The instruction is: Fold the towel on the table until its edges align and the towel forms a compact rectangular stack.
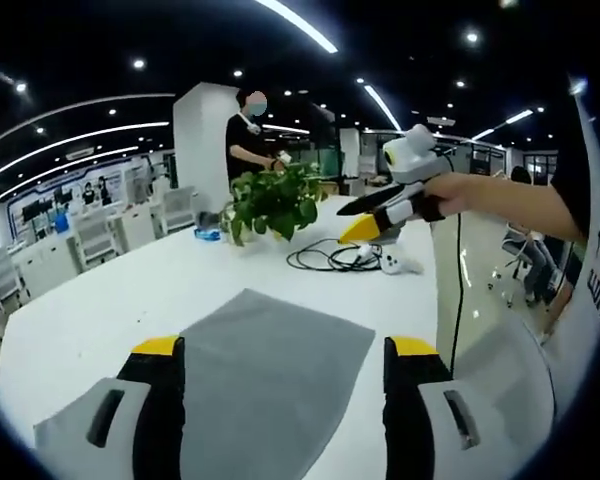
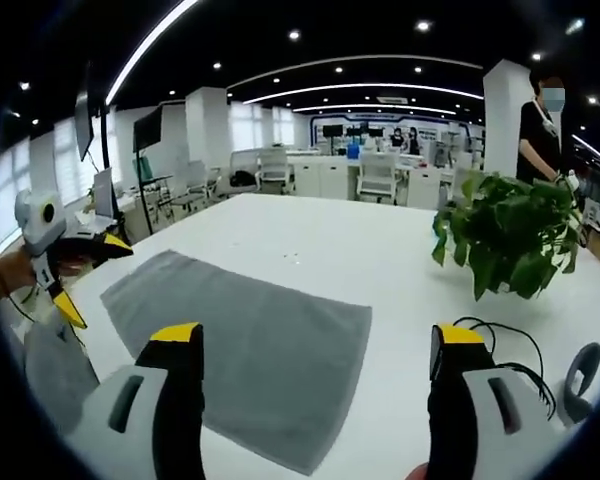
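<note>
Left gripper view: grey towel (image 1: 265,385) lying flat and unfolded on the white tabletop (image 1: 100,310), one layer, no crease visible, near end running down between the two yellow-tipped jaws of the left gripper (image 1: 285,350). Jaws spread wide, nothing between the pads, hovering above the cloth rather than touching it as far as can be told. Beyond the towel, a potted plant (image 1: 273,200) and a loop of black cable (image 1: 335,258) with a small white controller (image 1: 400,265) beside it, all well apart from the cloth. Right gripper (image 1: 365,218) entering from the right, held in a hand (image 1: 455,195) high over the far side of the tabletop; jaws parted, empty.

Right gripper view: same towel (image 2: 245,335) seen from its other side, spread as a plain rectangle, corners all lying down. Own jaws wide apart and holding nothing. Left gripper (image 2: 85,275) at the left edge, just beside the towel's far end, jaws parted.

Judged step: the very start, approach before the first pinch; no fold made yet. Next move likely calls for bringing both grippers down to two corners of one short edge, closing on the single layer without bunching it, then lifting and carrying that edge across to meet the opposite one. Worth keeping the cloth clear of cable and plant.
</note>
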A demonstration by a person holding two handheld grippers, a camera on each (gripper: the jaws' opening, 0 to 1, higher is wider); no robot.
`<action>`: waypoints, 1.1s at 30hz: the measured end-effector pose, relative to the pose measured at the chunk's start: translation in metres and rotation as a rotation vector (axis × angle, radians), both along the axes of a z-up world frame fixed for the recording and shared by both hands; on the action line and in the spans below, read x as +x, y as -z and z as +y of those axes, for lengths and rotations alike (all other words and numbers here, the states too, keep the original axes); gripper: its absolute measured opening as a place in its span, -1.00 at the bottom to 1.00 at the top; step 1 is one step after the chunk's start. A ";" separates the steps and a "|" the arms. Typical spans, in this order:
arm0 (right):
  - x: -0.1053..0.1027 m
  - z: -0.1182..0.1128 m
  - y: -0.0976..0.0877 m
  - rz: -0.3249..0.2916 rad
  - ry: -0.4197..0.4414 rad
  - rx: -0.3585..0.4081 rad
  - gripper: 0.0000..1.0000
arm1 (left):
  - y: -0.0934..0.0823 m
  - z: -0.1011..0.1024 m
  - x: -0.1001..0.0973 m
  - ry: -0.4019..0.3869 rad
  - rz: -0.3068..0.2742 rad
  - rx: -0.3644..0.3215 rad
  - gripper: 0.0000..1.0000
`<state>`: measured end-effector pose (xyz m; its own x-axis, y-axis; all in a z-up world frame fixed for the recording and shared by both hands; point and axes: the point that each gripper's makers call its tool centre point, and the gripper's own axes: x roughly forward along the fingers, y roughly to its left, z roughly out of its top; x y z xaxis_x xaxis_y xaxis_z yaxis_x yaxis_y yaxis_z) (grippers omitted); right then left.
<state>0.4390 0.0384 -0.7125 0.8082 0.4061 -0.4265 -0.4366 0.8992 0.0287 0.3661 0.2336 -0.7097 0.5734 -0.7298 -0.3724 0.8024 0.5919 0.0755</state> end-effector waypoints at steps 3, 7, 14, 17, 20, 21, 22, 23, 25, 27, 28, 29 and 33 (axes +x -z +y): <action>0.009 0.001 0.009 0.030 0.004 0.014 0.76 | 0.000 -0.016 0.004 0.021 -0.012 -0.008 0.53; 0.024 -0.001 0.015 0.035 0.013 0.029 0.72 | 0.010 -0.047 0.007 0.093 -0.012 0.022 0.53; 0.051 -0.005 0.039 0.086 0.029 0.058 0.60 | 0.035 -0.086 0.011 0.172 0.004 0.075 0.46; 0.060 -0.007 0.048 0.097 0.042 0.066 0.58 | 0.048 -0.102 0.012 0.210 0.013 0.096 0.43; 0.067 -0.006 0.055 0.109 0.046 0.080 0.51 | 0.059 -0.118 0.008 0.249 0.026 0.124 0.42; 0.071 -0.006 0.058 0.110 0.047 0.082 0.50 | 0.063 -0.125 0.007 0.262 0.026 0.125 0.41; 0.073 -0.006 0.060 0.112 0.047 0.082 0.51 | 0.065 -0.130 0.007 0.266 0.029 0.121 0.39; 0.076 -0.006 0.063 0.117 0.049 0.084 0.52 | 0.067 -0.137 0.005 0.279 0.037 0.109 0.37; 0.082 -0.004 0.067 0.121 0.045 0.083 0.53 | 0.067 -0.149 0.002 0.300 0.039 0.077 0.30; 0.089 -0.004 0.072 0.121 0.050 0.094 0.53 | 0.071 -0.159 0.000 0.322 0.044 0.063 0.19; 0.092 -0.004 0.074 0.123 0.057 0.105 0.52 | 0.074 -0.163 -0.001 0.333 0.047 0.057 0.14; 0.096 -0.004 0.078 0.122 0.061 0.106 0.51 | 0.077 -0.167 -0.002 0.346 0.052 0.058 0.10; 0.109 -0.002 0.093 0.134 0.058 0.079 0.49 | 0.103 -0.174 -0.004 0.376 0.068 0.128 0.03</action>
